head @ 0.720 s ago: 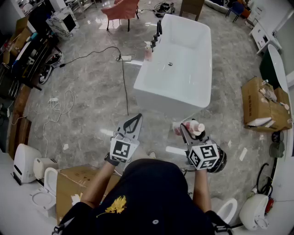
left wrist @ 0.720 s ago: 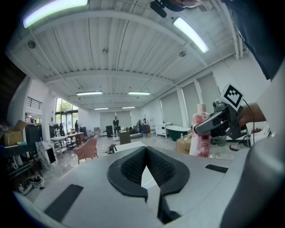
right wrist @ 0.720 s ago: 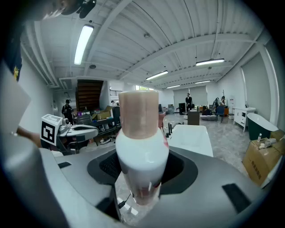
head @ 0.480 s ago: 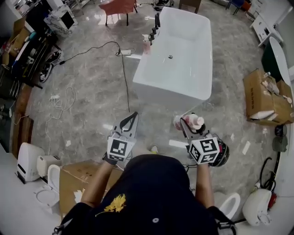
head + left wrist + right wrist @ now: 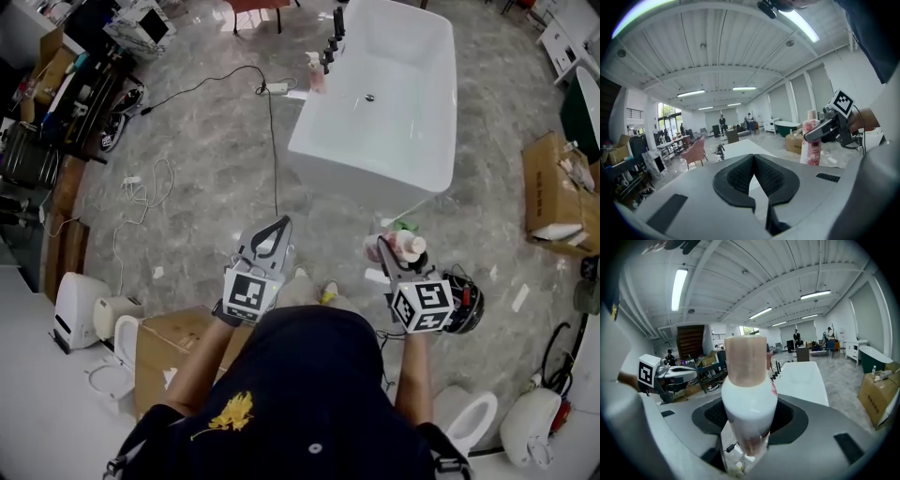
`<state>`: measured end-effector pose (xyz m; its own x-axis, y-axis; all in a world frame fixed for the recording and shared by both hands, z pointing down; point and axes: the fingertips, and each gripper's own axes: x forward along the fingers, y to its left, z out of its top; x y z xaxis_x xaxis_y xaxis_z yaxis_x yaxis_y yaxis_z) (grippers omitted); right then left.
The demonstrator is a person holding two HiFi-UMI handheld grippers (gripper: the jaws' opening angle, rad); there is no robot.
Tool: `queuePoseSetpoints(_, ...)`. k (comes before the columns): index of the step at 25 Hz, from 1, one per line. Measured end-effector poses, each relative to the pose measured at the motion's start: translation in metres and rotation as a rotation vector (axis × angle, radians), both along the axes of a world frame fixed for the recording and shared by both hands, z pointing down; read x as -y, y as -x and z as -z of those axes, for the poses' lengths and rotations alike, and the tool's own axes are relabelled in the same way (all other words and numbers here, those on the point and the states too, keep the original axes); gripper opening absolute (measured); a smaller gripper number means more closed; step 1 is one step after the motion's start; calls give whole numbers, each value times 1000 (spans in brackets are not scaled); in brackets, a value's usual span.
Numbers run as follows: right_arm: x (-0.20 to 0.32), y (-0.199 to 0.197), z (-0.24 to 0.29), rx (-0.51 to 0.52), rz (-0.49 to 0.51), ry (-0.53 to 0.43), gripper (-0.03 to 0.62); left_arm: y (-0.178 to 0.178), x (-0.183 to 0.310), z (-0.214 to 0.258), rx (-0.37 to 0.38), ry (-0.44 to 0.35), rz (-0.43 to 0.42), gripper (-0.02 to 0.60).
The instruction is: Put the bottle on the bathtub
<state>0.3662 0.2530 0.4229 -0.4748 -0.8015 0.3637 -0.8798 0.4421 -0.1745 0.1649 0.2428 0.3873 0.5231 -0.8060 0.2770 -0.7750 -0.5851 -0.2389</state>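
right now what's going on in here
A person is carrying a gripper in each hand across a showroom floor. The right gripper is shut on a pink and white bottle, held upright. The left gripper is shut with nothing in it. The white bathtub stands ahead of the person with open floor in between, so the bottle is not yet on it.

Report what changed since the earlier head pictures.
The whole view shifted: the bathtub now sits further right and higher in the frame, so the person seems to be moving. Unchanged: the right gripper clamps the bottle; the left gripper is shut and empty.
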Motion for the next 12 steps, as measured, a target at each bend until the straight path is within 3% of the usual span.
queuePoseSetpoints(6,9,10,-4,-5,14,23,224,13,5,2,67,-10,1,18)
queuePoseSetpoints(12,22,48,-5,-47,66,36,224,48,32,-7,5,13,43,18)
